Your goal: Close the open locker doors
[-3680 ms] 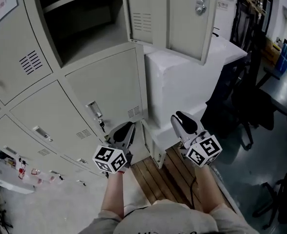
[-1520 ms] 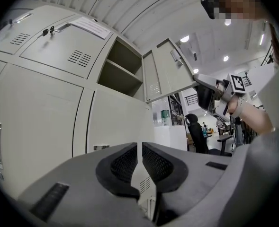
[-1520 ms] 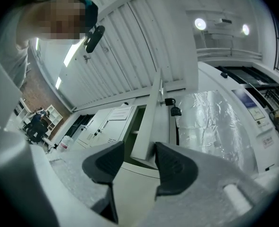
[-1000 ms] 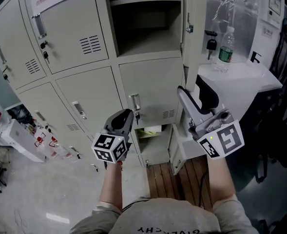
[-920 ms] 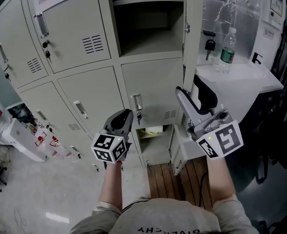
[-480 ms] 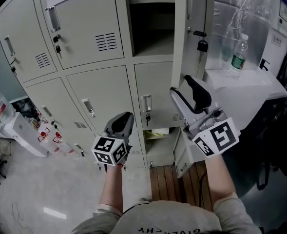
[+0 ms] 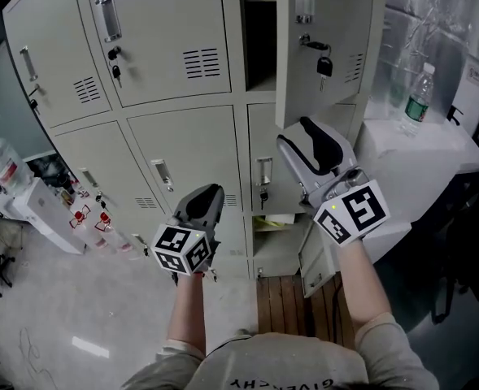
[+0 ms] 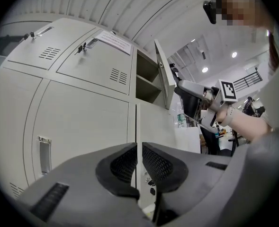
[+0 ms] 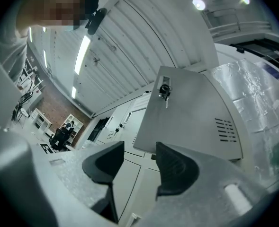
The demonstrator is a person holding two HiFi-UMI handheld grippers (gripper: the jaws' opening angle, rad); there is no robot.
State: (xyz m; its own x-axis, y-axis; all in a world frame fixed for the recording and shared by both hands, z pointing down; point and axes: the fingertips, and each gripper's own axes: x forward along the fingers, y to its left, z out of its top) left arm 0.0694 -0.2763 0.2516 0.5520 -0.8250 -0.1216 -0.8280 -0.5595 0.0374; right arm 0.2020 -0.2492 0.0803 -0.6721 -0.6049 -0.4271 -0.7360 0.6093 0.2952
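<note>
1. Two locker doors stand open in the grey locker bank (image 7: 174, 149). The upper door (image 7: 337, 31), at 1 o'clock in the head view, hangs ajar with its face turned toward the camera. A dark strip of open compartment (image 7: 258, 31) shows at its 9 o'clock side.
2. One key with a dark fob (image 7: 324, 63) hangs from that door's lock, with a vent panel at its 3 o'clock.
3. Lower down, at about 5 o'clock from the middle of the head view, a small bottom door (image 7: 312, 268) is swung outward from its compartment (image 7: 276, 246). Something pale lies inside, too dim to name.
4. The right gripper (image 7: 302, 135) sits at 6 o'clock of the upper door, its tips just under the door's lower edge. In the right gripper view its pads (image 9: 177, 167) are spread wide with nothing between them, and the door's face fills the space beyond. Whether a jaw touches the door I cannot tell.
5. The left gripper (image 7: 211, 192) is at 8 o'clock of the right one and well apart from it, in front of the closed middle doors. Its pads (image 8: 122, 164) are drawn together to a bare sliver and pinch nothing.
6. Each gripper carries its marker cube at the 6 o'clock end, with a bare forearm behind it.
7. At 3 o'clock of the lockers a water bottle (image 7: 415, 96) stands upright on a white cabinet (image 7: 434, 153).
8. Wooden slats (image 7: 292, 303) lie on the floor at 6 o'clock of the bottom compartment, between the forearms.
</note>
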